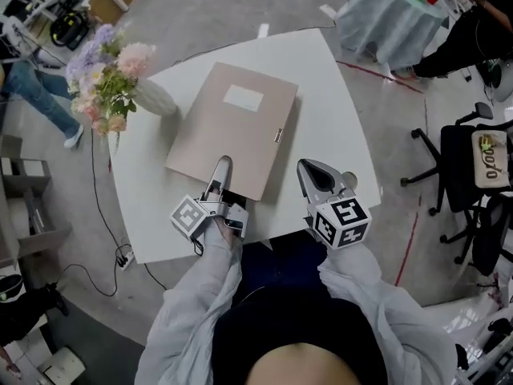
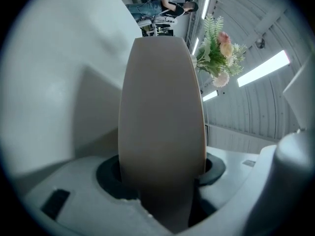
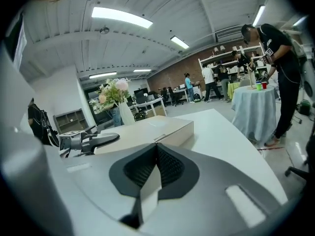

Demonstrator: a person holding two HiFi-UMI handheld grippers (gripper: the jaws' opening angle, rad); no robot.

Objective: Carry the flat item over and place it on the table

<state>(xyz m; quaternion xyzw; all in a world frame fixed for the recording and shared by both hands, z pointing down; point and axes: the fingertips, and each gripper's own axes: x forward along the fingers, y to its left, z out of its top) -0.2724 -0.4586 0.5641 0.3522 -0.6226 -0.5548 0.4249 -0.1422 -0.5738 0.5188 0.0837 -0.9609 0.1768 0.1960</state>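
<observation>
- We see a beige folder (image 1: 232, 127) lying flat near the middle of the white counter (image 1: 341, 127), with its white label facing up and its long side running from six to twelve o'clock.
- Our left gripper (image 1: 222, 167) is clenched on the folder's near edge, at about six o'clock of it. One jaw lies over the top cover, and in the left gripper view the beige board fills the gap between the jaws.
- Our right gripper (image 1: 311, 171) sits just beside the folder's near corner, at about four o'clock of it. Its jaws are pressed together with nothing between them, and the ribbed pads meet in the right gripper view.
- The two grippers are near each other at the counter's six o'clock edge, both pointing toward twelve.
- A bunch of pink and purple flowers (image 1: 104, 70) in a white vase (image 1: 156, 99) stands at ten o'clock of the folder, close to its far corner.
- Off the counter, a round table with a pale blue cloth (image 1: 385, 18) is at one o'clock and a black office chair (image 1: 473, 167) at three o'clock.
</observation>
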